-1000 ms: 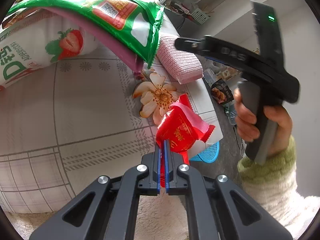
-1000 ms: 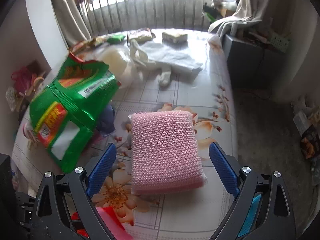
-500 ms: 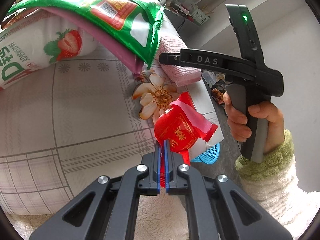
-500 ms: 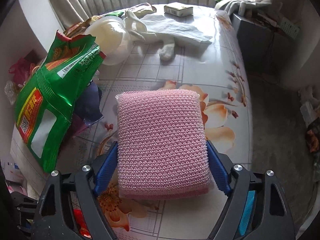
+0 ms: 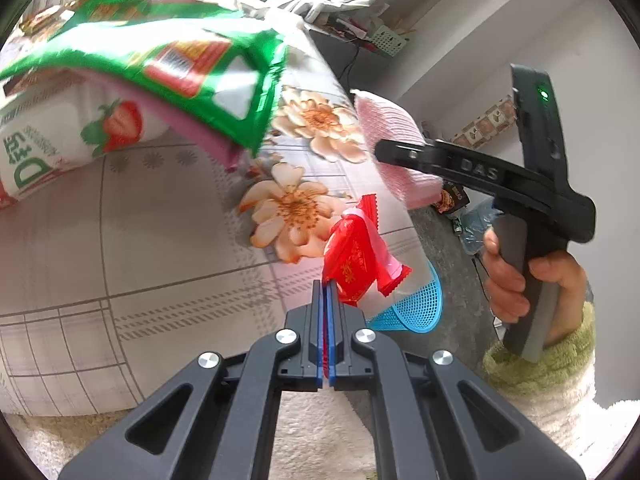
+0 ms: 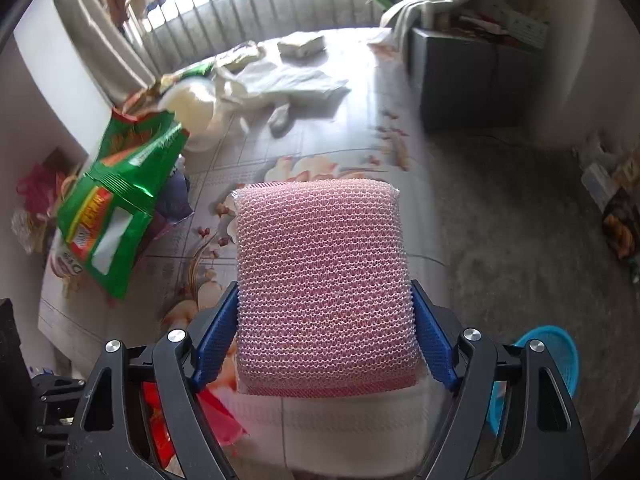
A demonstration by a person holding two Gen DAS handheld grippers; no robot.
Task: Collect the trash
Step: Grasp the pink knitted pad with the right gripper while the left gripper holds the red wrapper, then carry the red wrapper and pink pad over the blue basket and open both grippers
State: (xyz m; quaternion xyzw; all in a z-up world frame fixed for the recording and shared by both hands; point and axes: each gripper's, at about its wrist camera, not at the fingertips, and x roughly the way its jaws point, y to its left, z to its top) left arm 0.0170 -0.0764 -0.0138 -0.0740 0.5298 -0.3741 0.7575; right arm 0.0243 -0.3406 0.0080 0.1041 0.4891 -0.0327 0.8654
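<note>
My left gripper (image 5: pixel 325 300) is shut on a red candy wrapper (image 5: pixel 356 256) and holds it above the near corner of the floral table (image 5: pixel 160 240). My right gripper (image 6: pixel 324 332) is shut on a pink knitted sponge (image 6: pixel 324 280) and holds it lifted off the table, near its right edge. The sponge (image 5: pixel 394 144) and the right gripper's black body (image 5: pixel 520 184) also show in the left wrist view. A blue mesh basket (image 5: pixel 416 308) stands on the floor just below the table corner; it also shows in the right wrist view (image 6: pixel 556 360).
A green snack bag (image 6: pixel 116 208) lies on the left of the table over a strawberry-print pack (image 5: pixel 60 140). White plastic bags (image 6: pixel 280 80) and a small packet (image 6: pixel 300 44) lie at the far end. A dark cabinet (image 6: pixel 472 80) stands to the right. Litter (image 6: pixel 616 216) lies on the floor.
My right gripper closed around the pink sponge and lifted it off the table toward the right edge. My left gripper kept the red wrapper and shifted slightly.
</note>
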